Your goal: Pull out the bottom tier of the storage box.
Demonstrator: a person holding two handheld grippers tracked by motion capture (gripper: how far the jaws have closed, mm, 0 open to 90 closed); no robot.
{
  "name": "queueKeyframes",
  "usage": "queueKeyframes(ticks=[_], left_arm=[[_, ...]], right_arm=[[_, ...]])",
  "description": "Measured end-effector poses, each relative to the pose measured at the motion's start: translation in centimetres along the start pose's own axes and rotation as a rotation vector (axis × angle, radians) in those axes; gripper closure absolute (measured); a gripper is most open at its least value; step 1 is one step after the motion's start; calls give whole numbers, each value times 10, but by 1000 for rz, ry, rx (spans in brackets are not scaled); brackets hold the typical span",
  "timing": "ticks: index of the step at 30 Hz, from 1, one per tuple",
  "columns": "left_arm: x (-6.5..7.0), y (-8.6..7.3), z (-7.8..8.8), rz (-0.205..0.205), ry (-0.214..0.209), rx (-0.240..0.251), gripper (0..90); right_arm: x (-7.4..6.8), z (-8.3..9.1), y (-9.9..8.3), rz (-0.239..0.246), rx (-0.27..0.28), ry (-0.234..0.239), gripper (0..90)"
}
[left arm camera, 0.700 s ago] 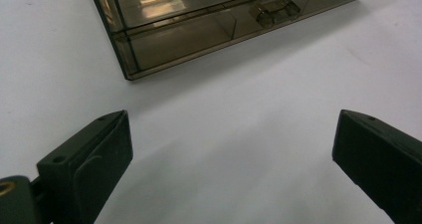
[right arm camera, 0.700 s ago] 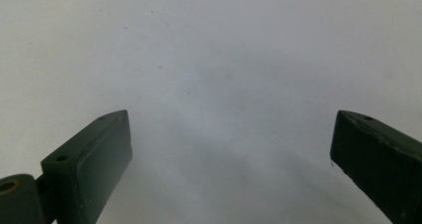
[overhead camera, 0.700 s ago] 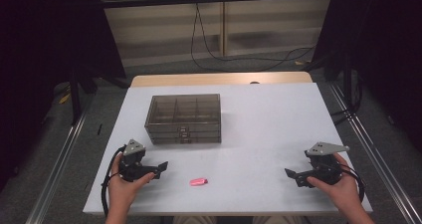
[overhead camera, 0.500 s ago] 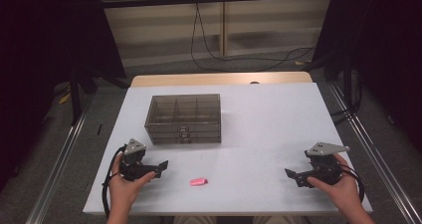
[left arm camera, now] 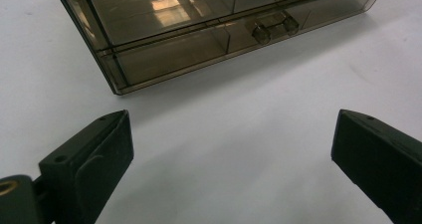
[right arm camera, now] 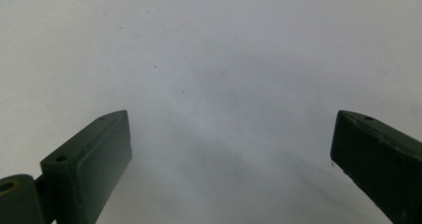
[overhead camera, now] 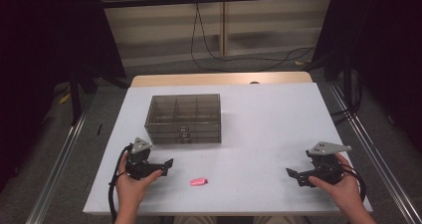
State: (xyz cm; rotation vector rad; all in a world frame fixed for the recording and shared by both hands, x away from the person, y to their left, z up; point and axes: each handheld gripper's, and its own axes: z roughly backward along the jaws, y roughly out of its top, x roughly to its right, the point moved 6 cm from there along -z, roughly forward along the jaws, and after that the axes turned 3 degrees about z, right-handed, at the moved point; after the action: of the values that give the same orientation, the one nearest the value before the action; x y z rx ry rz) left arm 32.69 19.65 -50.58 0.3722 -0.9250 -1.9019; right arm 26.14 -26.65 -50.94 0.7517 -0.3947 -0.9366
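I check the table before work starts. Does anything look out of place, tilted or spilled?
Nothing stands out. The drawer box sits square with drawers closed, the pink item lies alone on the table, nothing spilled.

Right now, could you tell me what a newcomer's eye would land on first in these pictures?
Probably the pink piece, bright against the white table, lying near the front edge between the two hands. Next comes the smoky box with drawers, sitting left of centre. The left claw and right claw flank the pink piece, both open and empty.
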Motion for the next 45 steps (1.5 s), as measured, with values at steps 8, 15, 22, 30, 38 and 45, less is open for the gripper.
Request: queueKeyframes(ticks=[8,15,22,30,38,45], left_arm=[[5,3,-1,-2,25,3,31],[13,8,-5,6,42,17,31],[17,11,-8,18,65,19,31],[22,14,-11,40,73,48,43],[29,15,-18,54,77,50,62],[34,16,-24,48,91,45,79]], right_arm=[[1,1,1,-2,12,-2,26],[0,1,1,-3,12,-2,26],[0,1,1,-2,13,3,26],[0,1,1,-1,13,4,26],[0,1,1,-1,18,3,26],[-1,1,2,-2,19,6,26]])
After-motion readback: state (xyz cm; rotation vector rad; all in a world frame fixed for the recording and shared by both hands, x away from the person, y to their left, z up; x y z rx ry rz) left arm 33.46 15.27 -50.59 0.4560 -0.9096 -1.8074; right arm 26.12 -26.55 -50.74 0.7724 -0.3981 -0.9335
